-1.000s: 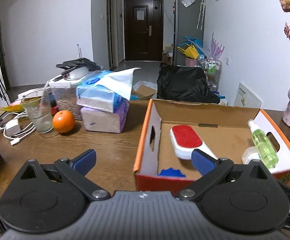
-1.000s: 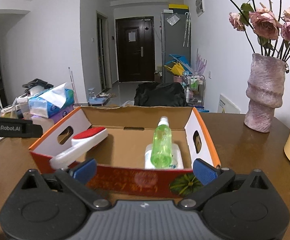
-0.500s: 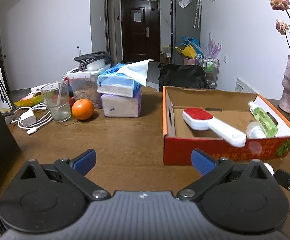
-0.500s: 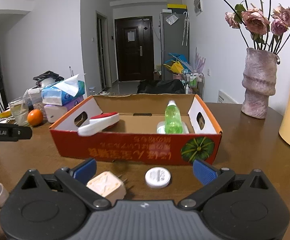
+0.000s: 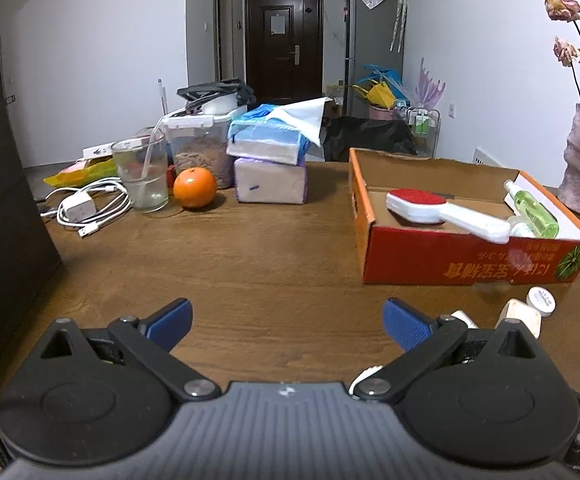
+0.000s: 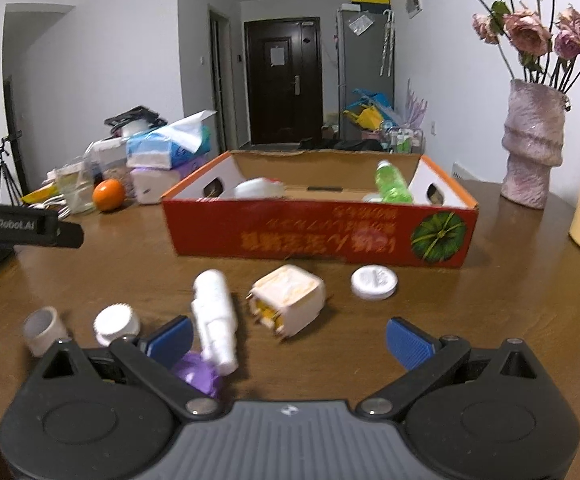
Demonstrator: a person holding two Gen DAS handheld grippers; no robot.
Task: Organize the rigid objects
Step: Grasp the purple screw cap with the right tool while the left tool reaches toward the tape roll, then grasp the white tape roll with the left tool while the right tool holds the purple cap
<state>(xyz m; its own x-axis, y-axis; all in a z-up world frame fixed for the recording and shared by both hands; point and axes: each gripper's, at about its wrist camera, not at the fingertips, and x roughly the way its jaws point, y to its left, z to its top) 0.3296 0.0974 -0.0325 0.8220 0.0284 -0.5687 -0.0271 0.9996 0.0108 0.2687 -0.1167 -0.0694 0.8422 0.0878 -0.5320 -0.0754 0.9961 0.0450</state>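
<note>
Two grippers hover low over the brown wooden table (image 5: 273, 264), the left gripper (image 5: 285, 320) and the right gripper (image 6: 287, 336) both with blue ribbed fingers spread wide and holding nothing. In front of the orange cardboard box (image 6: 322, 232) we see a cream cube-shaped plug (image 6: 287, 304), a white plastic tube (image 6: 214, 316), and a flat round white lid (image 6: 374, 282), slightly blurred. Inside the box lie a white brush with red pad (image 5: 434, 206) and a green transparent bottle (image 5: 534, 212).
</note>
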